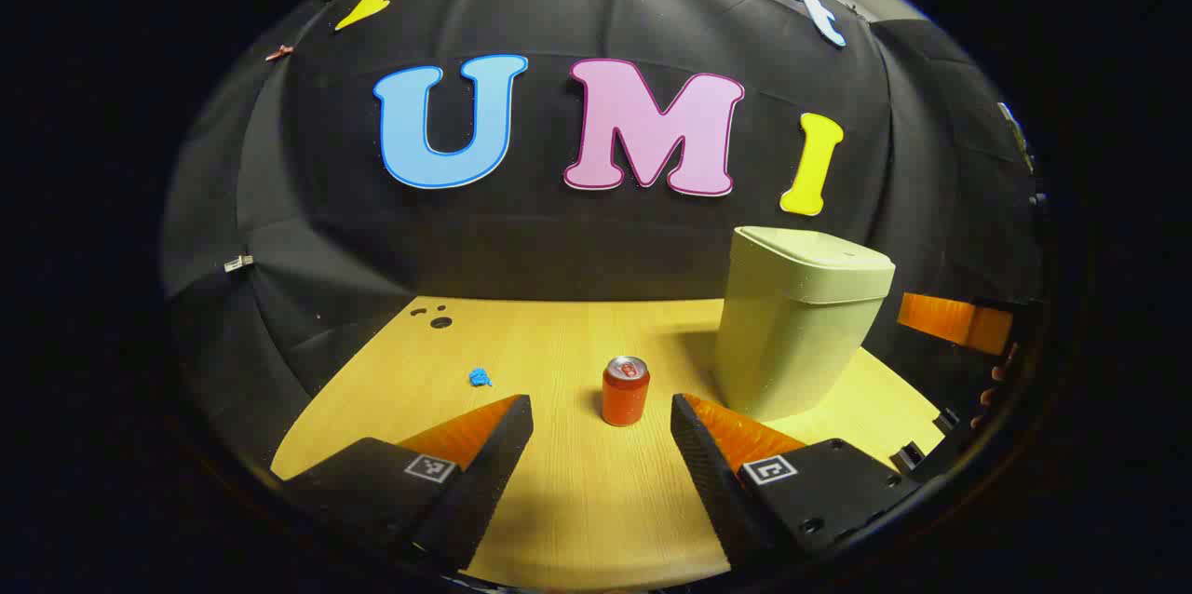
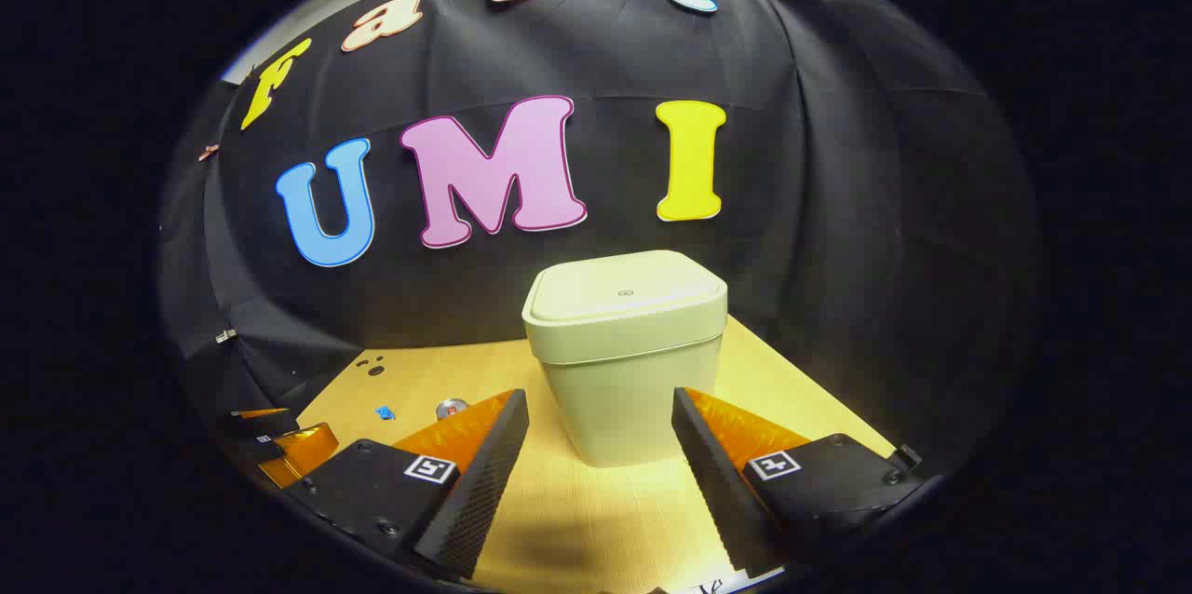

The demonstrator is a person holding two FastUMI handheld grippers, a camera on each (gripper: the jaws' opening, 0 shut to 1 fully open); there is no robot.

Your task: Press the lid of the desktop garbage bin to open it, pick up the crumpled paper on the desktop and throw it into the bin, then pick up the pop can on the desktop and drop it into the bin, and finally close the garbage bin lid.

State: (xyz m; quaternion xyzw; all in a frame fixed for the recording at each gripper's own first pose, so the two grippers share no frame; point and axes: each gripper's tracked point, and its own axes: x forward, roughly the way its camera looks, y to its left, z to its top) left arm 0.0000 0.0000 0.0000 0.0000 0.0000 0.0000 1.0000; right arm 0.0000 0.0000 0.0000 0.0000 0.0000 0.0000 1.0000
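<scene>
Both the left tongs [image 1: 602,417] and right tongs [image 2: 601,412] gape empty over the table [image 1: 577,501], the pop can [image 1: 625,391] mid-table, the crumpled paper [image 1: 480,377] nearer the back-left corner, the lidded bin [image 2: 622,352] toward the back-right edge.

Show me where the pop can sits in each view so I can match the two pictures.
Left gripper view: the pop can stands upright on the table, low centre, ahead of the open fingers and left of the bin.
Right gripper view: just its top peeks out low left, beyond the left finger.
Shared landmark: the closed bin.
</scene>
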